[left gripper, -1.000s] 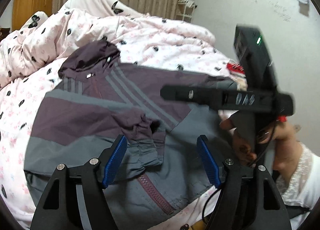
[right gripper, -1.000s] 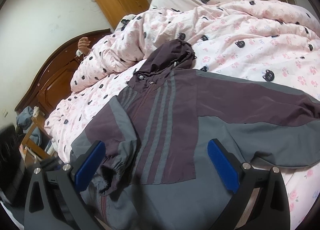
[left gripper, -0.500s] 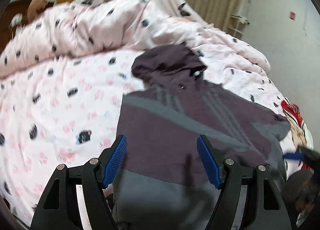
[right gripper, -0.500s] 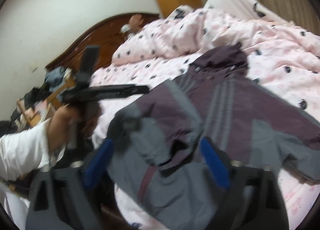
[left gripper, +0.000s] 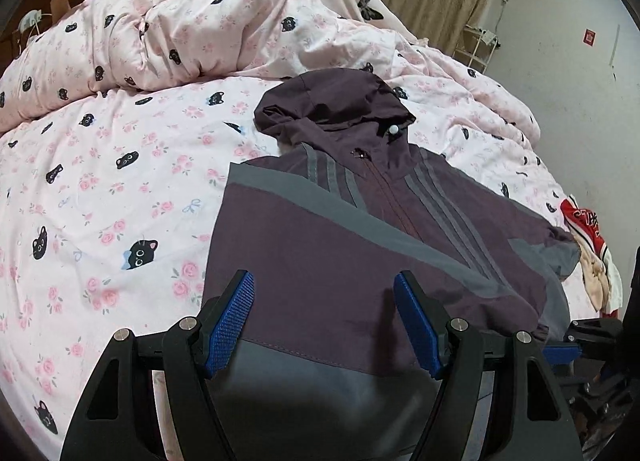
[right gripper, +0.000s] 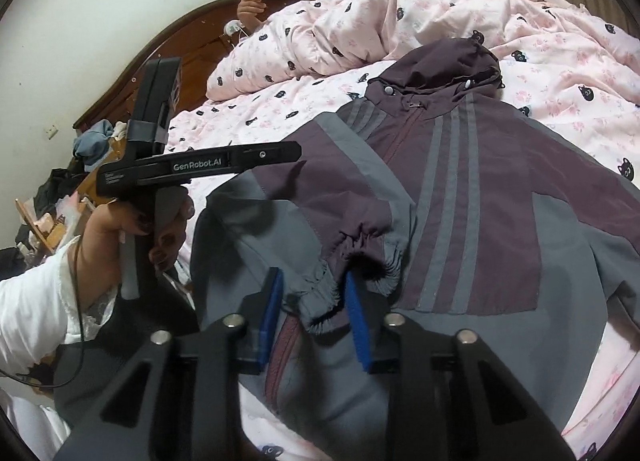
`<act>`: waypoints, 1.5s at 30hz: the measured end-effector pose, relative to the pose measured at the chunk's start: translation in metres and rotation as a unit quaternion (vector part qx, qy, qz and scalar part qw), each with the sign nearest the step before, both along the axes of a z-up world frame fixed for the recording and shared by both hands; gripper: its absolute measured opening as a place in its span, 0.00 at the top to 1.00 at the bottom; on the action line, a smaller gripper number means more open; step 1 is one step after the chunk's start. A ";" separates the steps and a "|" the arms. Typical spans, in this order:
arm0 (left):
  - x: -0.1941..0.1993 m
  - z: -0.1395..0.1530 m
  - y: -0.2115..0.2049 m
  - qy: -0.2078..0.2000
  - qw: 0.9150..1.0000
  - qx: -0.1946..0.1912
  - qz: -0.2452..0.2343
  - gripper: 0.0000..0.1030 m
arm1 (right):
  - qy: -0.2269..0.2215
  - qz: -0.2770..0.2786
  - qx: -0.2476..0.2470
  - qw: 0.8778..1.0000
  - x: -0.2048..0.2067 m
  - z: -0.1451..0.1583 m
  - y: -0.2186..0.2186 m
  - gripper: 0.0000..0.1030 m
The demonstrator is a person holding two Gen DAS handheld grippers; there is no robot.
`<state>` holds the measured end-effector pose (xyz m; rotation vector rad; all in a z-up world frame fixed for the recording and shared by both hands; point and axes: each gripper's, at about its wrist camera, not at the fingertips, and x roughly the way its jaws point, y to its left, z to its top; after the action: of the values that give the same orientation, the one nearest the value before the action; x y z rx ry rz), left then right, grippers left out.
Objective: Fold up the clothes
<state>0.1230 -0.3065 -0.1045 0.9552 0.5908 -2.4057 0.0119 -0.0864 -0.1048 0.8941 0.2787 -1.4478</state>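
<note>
A purple and grey hooded jacket [left gripper: 360, 245] lies zip-up on the bed, hood [left gripper: 336, 105] towards the pillows. One sleeve is folded across its front, and the elastic cuff [right gripper: 340, 261] rests near the zip. My right gripper [right gripper: 316, 317] has narrowed its blue pads [right gripper: 357, 317] around that cuff, with fabric bunched between them. My left gripper [left gripper: 324, 321] stands wide open just above the jacket's lower left panel, holding nothing. In the right wrist view a hand [right gripper: 120, 225] holds the left gripper [right gripper: 294, 151] over the jacket's left edge.
A pink cat-print duvet [left gripper: 120, 189] covers the bed and is heaped at the back. Red and cream clothing [left gripper: 588, 233] lies at the bed's right edge. A wooden headboard [right gripper: 176, 41] and a cluttered bedside [right gripper: 60, 201] stand to the left. Another person's hand [right gripper: 250, 7] rests by the headboard.
My right gripper dropped onto the folded sleeve's cuff and closed around it. My left gripper swung left, away from the cuff, and stays open over the jacket's left side.
</note>
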 end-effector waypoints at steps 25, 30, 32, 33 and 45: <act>-0.004 -0.005 0.009 -0.018 1.000 -0.005 -0.002 0.35 | 0.007 -0.010 0.065 0.998 -0.025 -0.009 0.019 0.86; -0.007 0.007 0.037 0.005 0.999 -0.016 -0.050 0.35 | 0.023 -0.072 0.021 0.997 -0.050 0.012 0.049 0.36; -0.012 0.008 0.050 0.005 0.997 -0.018 -0.072 0.34 | 0.024 -0.095 0.012 0.995 -0.063 0.018 0.060 0.36; -0.015 0.008 0.056 0.002 0.996 -0.020 -0.083 0.34 | 0.025 -0.107 0.009 0.994 -0.069 0.019 0.065 0.36; -0.036 -0.006 0.100 -0.031 0.991 -0.047 -0.119 0.34 | 0.007 -0.313 0.007 0.950 -0.137 0.021 0.121 0.36</act>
<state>0.0866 -0.2064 -0.1108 1.1098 0.3537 -2.5754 -0.1254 0.0346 -0.0836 1.0354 0.0059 -2.0383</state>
